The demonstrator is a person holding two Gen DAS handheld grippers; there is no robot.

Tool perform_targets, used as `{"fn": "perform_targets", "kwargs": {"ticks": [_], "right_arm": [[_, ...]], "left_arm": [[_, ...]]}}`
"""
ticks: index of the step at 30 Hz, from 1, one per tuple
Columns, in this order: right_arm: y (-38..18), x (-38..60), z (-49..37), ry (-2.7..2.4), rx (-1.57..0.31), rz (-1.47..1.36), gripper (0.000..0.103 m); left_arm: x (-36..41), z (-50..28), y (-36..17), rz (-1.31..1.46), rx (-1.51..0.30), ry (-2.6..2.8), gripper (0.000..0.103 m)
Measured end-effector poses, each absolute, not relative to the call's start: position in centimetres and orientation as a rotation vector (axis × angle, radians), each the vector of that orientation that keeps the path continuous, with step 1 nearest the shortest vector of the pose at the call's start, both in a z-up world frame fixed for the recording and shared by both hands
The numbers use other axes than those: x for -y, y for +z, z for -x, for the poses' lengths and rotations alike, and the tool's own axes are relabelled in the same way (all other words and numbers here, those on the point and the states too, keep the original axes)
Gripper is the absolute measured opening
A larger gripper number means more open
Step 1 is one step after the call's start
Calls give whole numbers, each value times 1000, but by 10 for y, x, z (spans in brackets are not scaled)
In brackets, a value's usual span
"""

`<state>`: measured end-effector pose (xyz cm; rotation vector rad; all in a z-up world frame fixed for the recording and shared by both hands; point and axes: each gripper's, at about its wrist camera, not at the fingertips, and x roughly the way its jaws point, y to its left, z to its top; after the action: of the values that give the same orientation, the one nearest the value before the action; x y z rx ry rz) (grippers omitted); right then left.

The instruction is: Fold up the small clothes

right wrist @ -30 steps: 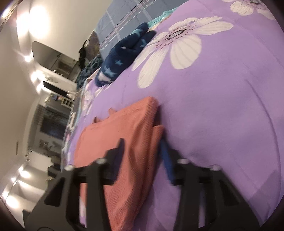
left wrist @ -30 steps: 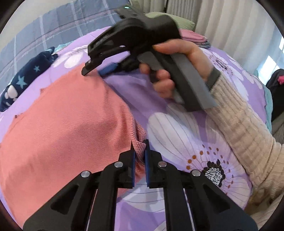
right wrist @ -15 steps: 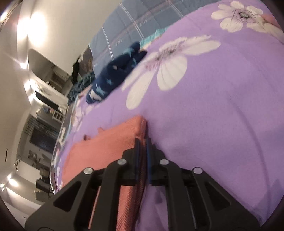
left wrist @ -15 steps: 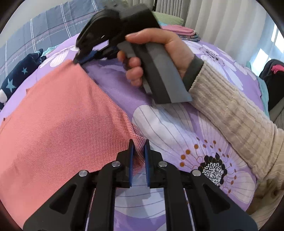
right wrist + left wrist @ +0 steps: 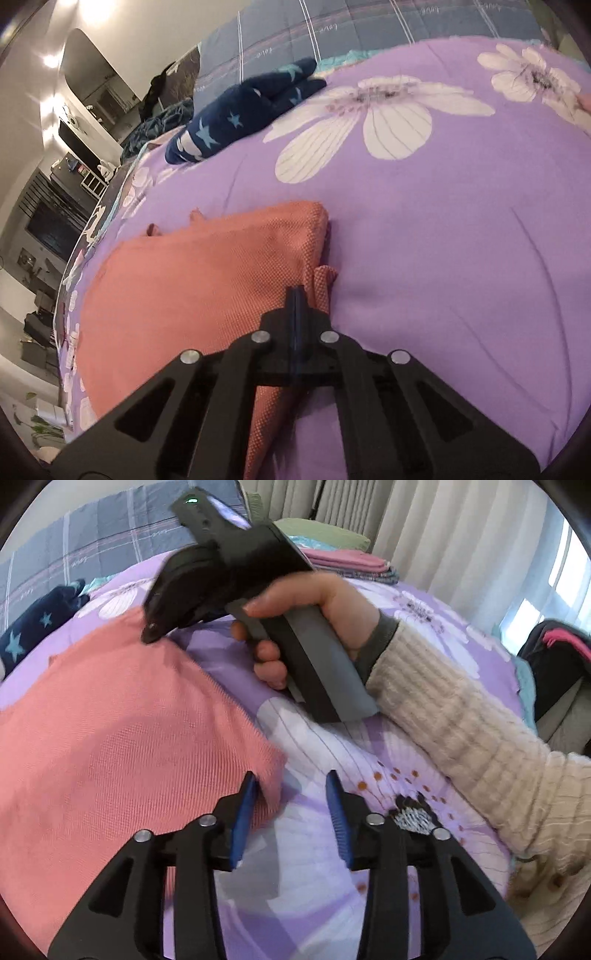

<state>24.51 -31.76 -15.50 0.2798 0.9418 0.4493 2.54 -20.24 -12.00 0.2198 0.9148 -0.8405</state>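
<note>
Navy star-print garment lies beyond coral cloth.

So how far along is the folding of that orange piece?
Done: the orange garment lies doubled on the purple bedspread. In hand: the right gripper pinches its folded edge, and the left gripper is open beside it. Left: the navy star garment, unfolded.

The salmon garment is a coarse, matt waffle-weave cloth, while the purple floral bedspread looks smoother and softer. Both grippers are matt black plastic with shiny metal rivets, the left gripper has ribbed blue pads. Sleeve is chunky ribbed knit
</note>
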Motion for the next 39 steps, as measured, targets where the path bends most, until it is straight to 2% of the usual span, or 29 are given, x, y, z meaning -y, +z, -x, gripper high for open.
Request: {"fn": "perform_targets", "kwargs": {"ticks": [5,10,11,12,16,18,21,24,27,33,39], "right_arm": [[-152,302,-230,415,-877,-138,1],[-153,331,-236,418,-932,-339,1],[-146,344,-229,361,-936,-425,3],[-138,350,-221,312,-919,-450,11],[-78,304,-157,293,-757,-246,13],[-61,249,-124,368,-710,-98,34],[-60,138,-66,533,-639,180,47],[-95,24,-2,724,-576,537,50],[-126,-35,33,743,-481,769,50],[-164,-76,27,563,-459,938,52],[-172,-95,11,487,-432,973,51]], "left_arm": [[121,-15,-101,-129,-844,-699,46],[-19,3,-90,-2,-789,-376,52],[-45,7,-91,28,-781,-319,53],[-80,15,-94,76,-776,-244,53],[-158,29,-110,217,-780,-106,53],[-175,29,-114,232,-769,-61,52],[-187,28,-110,258,-721,-58,52],[-196,22,-106,281,-691,-84,52],[-205,21,-112,284,-685,-97,52],[-230,25,-125,355,-669,-127,52],[-243,14,-132,405,-669,-161,52]]}}
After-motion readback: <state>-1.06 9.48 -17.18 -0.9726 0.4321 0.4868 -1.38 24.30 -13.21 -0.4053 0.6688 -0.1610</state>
